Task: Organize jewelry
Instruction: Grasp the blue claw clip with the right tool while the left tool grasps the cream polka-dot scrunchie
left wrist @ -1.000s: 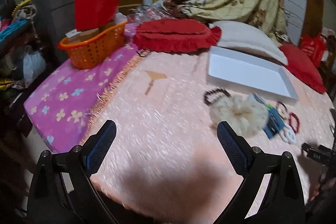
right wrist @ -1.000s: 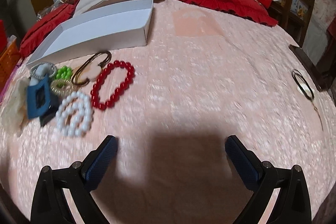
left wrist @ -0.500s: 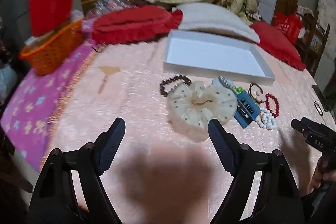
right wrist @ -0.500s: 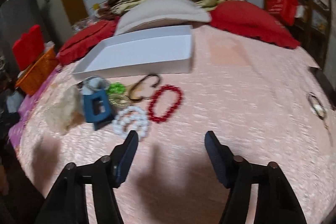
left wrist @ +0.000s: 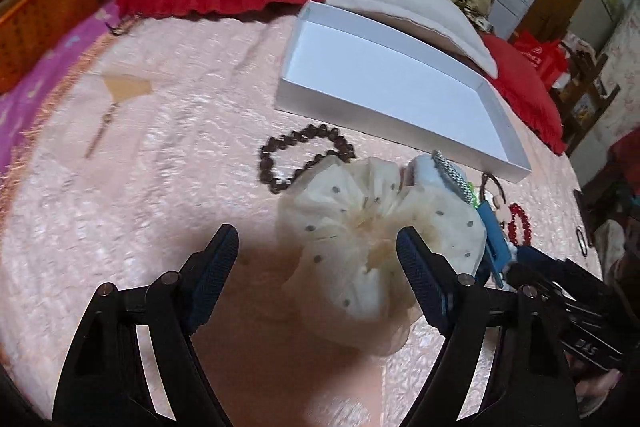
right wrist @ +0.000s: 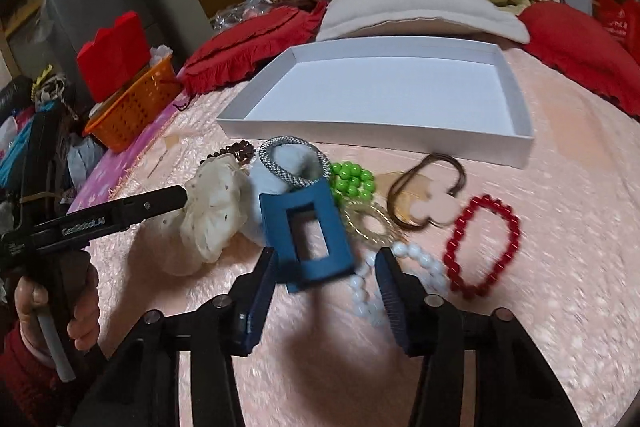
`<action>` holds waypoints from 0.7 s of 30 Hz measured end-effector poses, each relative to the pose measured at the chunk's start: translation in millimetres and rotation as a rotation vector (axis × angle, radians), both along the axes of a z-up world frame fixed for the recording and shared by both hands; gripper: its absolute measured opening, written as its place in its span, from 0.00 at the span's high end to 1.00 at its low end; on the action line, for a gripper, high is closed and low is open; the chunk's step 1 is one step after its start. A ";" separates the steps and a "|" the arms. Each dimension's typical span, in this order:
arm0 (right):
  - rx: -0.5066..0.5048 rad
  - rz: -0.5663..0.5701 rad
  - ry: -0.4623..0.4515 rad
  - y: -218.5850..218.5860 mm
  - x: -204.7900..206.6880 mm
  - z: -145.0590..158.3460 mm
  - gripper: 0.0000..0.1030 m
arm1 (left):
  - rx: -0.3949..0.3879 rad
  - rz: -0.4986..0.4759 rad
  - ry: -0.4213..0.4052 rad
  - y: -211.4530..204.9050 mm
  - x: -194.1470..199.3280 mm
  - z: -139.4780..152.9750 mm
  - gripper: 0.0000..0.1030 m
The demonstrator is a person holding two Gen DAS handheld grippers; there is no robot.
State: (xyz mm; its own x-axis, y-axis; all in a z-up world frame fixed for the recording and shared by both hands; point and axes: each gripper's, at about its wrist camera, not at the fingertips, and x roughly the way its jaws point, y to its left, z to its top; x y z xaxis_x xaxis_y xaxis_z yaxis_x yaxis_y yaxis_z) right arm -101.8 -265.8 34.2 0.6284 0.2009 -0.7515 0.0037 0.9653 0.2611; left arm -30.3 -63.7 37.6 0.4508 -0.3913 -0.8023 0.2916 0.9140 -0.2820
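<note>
Left wrist: left gripper (left wrist: pixel 316 247) spread, empty; cream scrunchie (left wrist: pixel 372 227) between the fingertips, nearer than before.

Right wrist: right gripper (right wrist: pixel 326 267) spread; blue clip (right wrist: pixel 308 235) just ahead, between tips, closer now; white box (right wrist: pixel 384 87) beyond.

Risk: closing may snag the white bead bracelet (right wrist: pixel 376 283) beside the right finger.

A: What sits ahead of the left tool (left wrist: pixel 316 259)?
B: Its jaws stand wide apart over the pink bed (left wrist: pixel 160 155), the cream dotted scrunchie (left wrist: pixel 360 223) between them.
A: And beyond?
B: A dark bead bracelet (left wrist: pixel 300 155) touching the scrunchie, then the white tray (left wrist: pixel 400 83).
</note>
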 end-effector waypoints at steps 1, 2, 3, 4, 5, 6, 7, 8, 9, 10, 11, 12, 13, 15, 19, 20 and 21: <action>-0.001 -0.005 0.003 1.8 4.0 -2.4 0.55 | -0.004 -0.016 0.010 -3.0 1.7 -2.7 0.21; 0.002 -0.011 0.008 2.0 7.7 -3.5 0.56 | -0.007 -0.029 0.021 -6.2 2.7 -5.8 0.21; 0.005 -0.015 0.012 2.5 9.8 -5.0 0.57 | -0.008 -0.036 0.028 -7.7 2.2 -7.4 0.21; 0.012 -0.018 0.016 2.6 12.2 -6.1 0.60 | -0.007 -0.047 0.039 -11.4 2.1 -11.0 0.21; 0.021 -0.021 0.016 2.0 13.2 -6.6 0.62 | -0.006 -0.057 0.046 -15.2 1.2 -14.3 0.25; 0.029 -0.021 0.017 1.7 14.8 -7.1 0.66 | -0.003 -0.064 0.048 -17.6 -0.7 -16.8 0.45; 0.038 -0.020 0.018 2.4 16.4 -7.4 0.69 | 0.024 -0.058 0.030 -18.9 -0.9 -17.4 0.56; 0.039 -0.021 0.021 1.9 17.1 -7.0 0.70 | 0.049 -0.056 0.024 -21.4 -1.2 -18.4 0.79; 0.032 -0.023 0.024 2.8 17.4 -6.5 0.73 | 0.049 -0.061 0.037 -22.2 -1.2 -19.8 0.82; 0.024 -0.021 0.028 4.3 17.6 -6.4 0.82 | 0.029 -0.060 0.042 -19.9 -2.0 -18.7 0.85; 0.021 -0.016 0.032 5.4 16.9 -6.4 0.86 | 0.014 -0.062 0.051 -18.2 -3.4 -16.9 0.87; 0.025 -0.012 0.032 6.0 16.0 -6.1 0.87 | 0.009 -0.062 0.052 -16.8 -4.2 -14.9 0.87; 0.027 -0.012 0.030 7.3 13.7 -4.9 0.88 | 0.004 -0.061 0.044 -14.7 -7.6 -10.4 0.87; 0.022 -0.003 0.018 10.6 9.0 -2.0 0.88 | 0.001 -0.065 0.026 -11.5 -15.2 -1.6 0.88; 0.024 0.022 -0.018 19.3 -3.4 12.1 0.90 | -0.014 -0.071 -0.026 -2.5 -35.9 24.4 0.88; 0.025 0.026 -0.031 20.7 -7.4 17.3 0.91 | -0.021 -0.074 -0.043 0.2 -41.6 33.3 0.88; 0.027 0.029 -0.043 21.7 -11.0 22.7 0.93 | -0.023 -0.076 -0.055 0.5 -44.2 39.1 0.88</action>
State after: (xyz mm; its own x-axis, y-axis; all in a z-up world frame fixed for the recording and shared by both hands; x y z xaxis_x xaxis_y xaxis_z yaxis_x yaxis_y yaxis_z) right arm -112.8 -244.1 56.9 0.6535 0.2398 -0.7179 -0.0363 0.9573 0.2867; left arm -74.5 -63.2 76.7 0.4622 -0.4437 -0.7678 0.3751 0.8824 -0.2841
